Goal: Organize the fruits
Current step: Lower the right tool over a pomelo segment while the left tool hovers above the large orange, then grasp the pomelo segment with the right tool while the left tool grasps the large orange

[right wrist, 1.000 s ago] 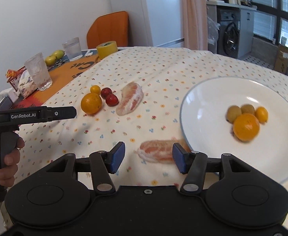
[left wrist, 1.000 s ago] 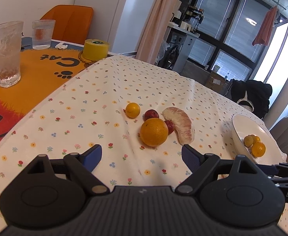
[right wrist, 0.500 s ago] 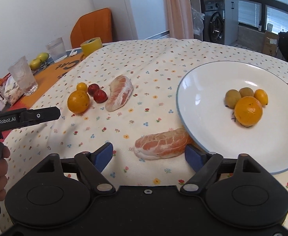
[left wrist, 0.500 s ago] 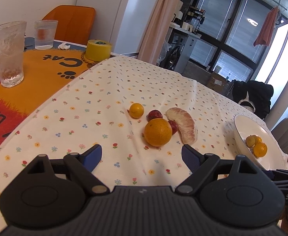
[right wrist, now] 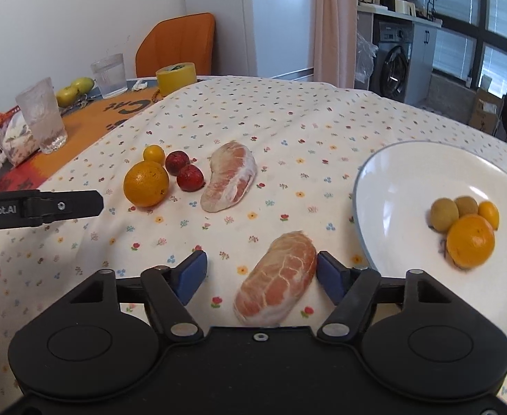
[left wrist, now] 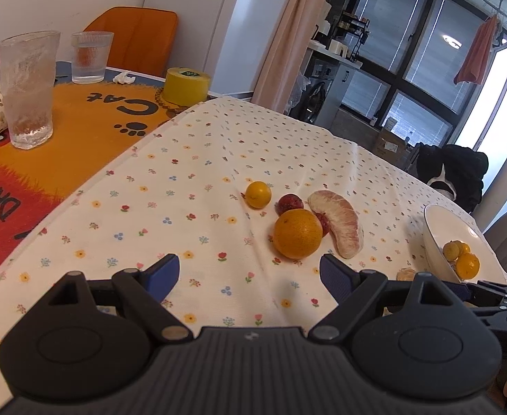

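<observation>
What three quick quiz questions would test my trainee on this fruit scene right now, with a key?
1. True or false: the right gripper is shut on the near pomelo segment.
2. How many fruits lie on the white plate?
3. Multiple choice: which fruit sits nearest the left gripper? A) the large orange B) the small yellow fruit C) the far pomelo segment

Key:
1. False: its jaws stand open around the segment.
2. Four: one orange, one small yellow-orange fruit, two greenish-brown ones.
3. A
</observation>
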Motion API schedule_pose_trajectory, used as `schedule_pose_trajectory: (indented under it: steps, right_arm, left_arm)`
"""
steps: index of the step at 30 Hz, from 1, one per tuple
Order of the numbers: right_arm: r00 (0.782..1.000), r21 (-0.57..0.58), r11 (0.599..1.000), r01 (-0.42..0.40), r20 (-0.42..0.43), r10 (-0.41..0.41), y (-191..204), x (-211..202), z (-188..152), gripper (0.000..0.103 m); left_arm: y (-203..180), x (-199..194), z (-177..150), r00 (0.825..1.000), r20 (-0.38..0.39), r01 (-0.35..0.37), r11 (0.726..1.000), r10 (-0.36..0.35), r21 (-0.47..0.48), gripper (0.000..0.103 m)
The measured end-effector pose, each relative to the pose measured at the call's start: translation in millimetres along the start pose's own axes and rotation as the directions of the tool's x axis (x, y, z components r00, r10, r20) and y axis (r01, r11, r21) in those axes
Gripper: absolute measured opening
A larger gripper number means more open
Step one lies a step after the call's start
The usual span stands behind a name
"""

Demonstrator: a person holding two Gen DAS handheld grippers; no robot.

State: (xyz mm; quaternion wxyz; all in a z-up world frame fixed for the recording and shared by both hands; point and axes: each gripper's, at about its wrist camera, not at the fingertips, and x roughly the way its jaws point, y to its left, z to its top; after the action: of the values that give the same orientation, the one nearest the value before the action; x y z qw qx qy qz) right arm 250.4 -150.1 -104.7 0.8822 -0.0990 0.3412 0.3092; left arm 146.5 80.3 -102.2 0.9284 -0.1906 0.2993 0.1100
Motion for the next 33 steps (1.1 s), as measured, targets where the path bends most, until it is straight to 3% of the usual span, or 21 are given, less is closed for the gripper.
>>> schedule_pose_trajectory:
  steps: [3, 6, 8, 17, 21, 23, 33]
  right_arm:
    - [1.0, -0.01, 1.0, 0.009, 0.0, -0.009, 2, 2, 1, 0.066]
    - [0.999, -0.001, 1.0, -0.031, 0.011, 0.031, 1, 0, 2, 0.049]
    - [0.998, 0.016, 0.998, -0.062, 0.011, 0.062, -2, 0, 2, 0.045]
    - [0.999, 0.03, 0.999, -0.042, -0.018, 0.042, -4, -1, 1, 0.045]
    - [1.0, -0.026, 1.0, -0.005, -0.021, 0.005, 5, 1, -3, 0.045]
    - [1.0, -0.047, 0.999, 0.002, -0.018, -0.003, 7, 1, -3, 0.036]
    - [0.999, -0.029, 0.999, -0.041, 0.014, 0.042, -4, -5, -1, 0.026]
  left_arm:
    - [3, 1, 0, 1.0, -0.003, -0.007, 1.0, 0.006, -0.005, 0.087]
    - [4, 2, 0, 1.0, -0.004, -0.007, 1.0, 0.007, -0.005, 0.087]
    - [3, 2, 0, 1.0, -0.006, -0.006, 1.0, 0.006, -0.003, 0.087]
    - [-2, 3, 0, 1.0, -0.008, -0.004, 1.0, 0.004, 0.009, 0.087]
    - [-3, 3, 0, 1.0, -0.007, -0.002, 1.0, 0.002, 0.015, 0.087]
    - [-3, 3, 0, 1.0, -0.008, -0.005, 1.0, 0.005, 0.014, 0.087]
    - [-15, 9, 4, 1.0, -0.004, 0.005, 0.999, -0.005, 0.047, 0.086]
